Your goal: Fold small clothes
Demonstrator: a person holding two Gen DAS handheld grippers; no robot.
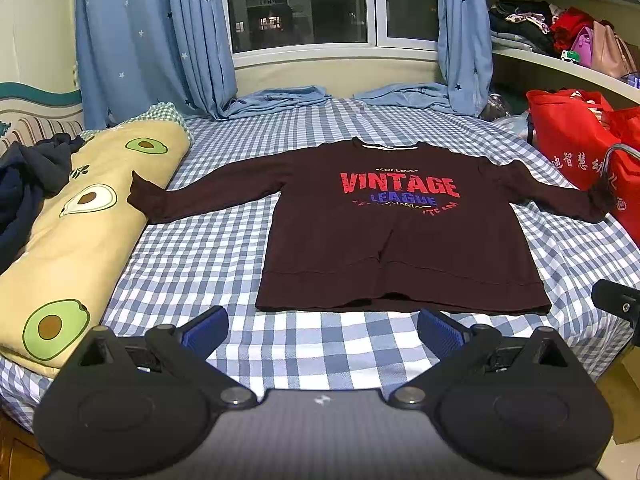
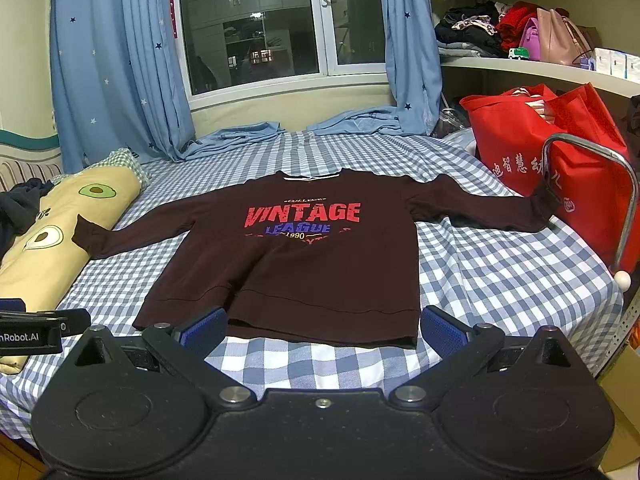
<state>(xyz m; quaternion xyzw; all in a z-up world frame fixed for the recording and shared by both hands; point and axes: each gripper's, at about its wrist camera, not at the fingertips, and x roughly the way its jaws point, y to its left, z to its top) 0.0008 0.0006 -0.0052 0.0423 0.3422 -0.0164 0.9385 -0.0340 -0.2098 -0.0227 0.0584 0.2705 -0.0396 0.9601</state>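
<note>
One maroon sweatshirt [image 1: 400,236] spread flat, front up, on the checked bed [image 1: 208,248], both sleeves stretched out to the sides, neck toward the window, hem toward the cameras. One avocado-print quilt [image 1: 80,220] rolled along the bed's left edge, touching the left cuff, with dark clothing [image 1: 24,184] heaped on it. Two red bags [image 2: 516,148] standing at the right edge, by the right cuff. Two blue curtains [image 1: 152,36] pooling onto the far end of the bed.

Left claw [image 1: 322,330] spread wide, holding nothing, hovering just short of the hem, blue pads [image 1: 206,326] clear of the cloth. Right claw [image 2: 322,326] equally wide, empty, its two pads level with the hem; contact with the cloth impossible to tell.
</note>
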